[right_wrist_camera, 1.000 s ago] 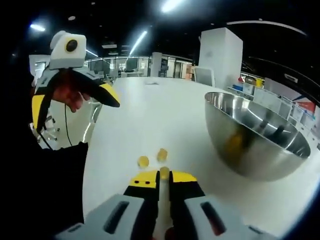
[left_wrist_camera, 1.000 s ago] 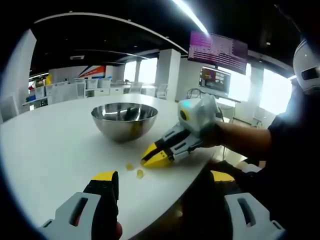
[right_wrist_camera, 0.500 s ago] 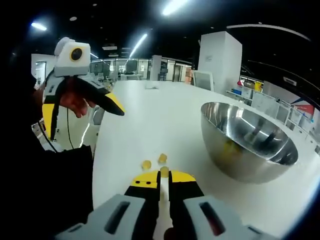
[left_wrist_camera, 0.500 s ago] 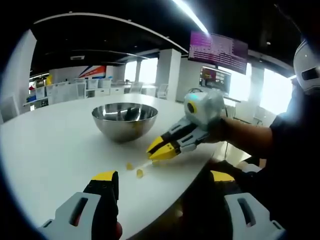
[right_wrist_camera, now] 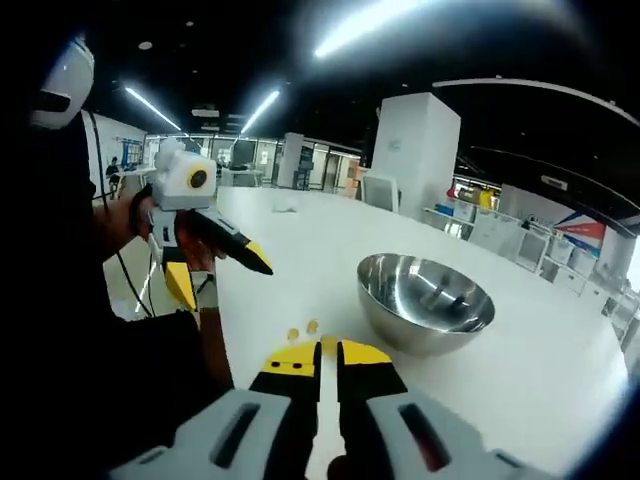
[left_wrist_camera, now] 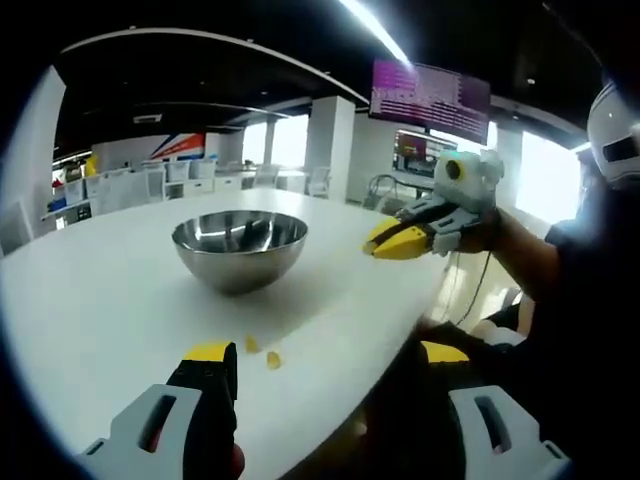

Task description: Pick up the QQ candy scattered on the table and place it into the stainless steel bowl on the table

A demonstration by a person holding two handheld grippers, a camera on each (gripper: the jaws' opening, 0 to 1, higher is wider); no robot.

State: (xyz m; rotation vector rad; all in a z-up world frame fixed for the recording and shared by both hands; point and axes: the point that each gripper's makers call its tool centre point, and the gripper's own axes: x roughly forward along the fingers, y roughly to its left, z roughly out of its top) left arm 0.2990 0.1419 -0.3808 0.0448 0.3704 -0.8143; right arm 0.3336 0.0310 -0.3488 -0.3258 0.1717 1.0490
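Jaws clenched on a QQ candy (right_wrist_camera: 329, 346), the right gripper (right_wrist_camera: 328, 357) hangs near the stainless steel bowl (right_wrist_camera: 426, 302), likely for dropping. Left gripper (left_wrist_camera: 325, 365) gapes, idle; two candies (left_wrist_camera: 261, 352) lie on the table (left_wrist_camera: 90, 310).

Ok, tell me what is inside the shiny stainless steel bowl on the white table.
The shiny stainless steel bowl shows only bright metal and reflections inside; I can make out no candy. Its near inner wall is hidden by the rim.
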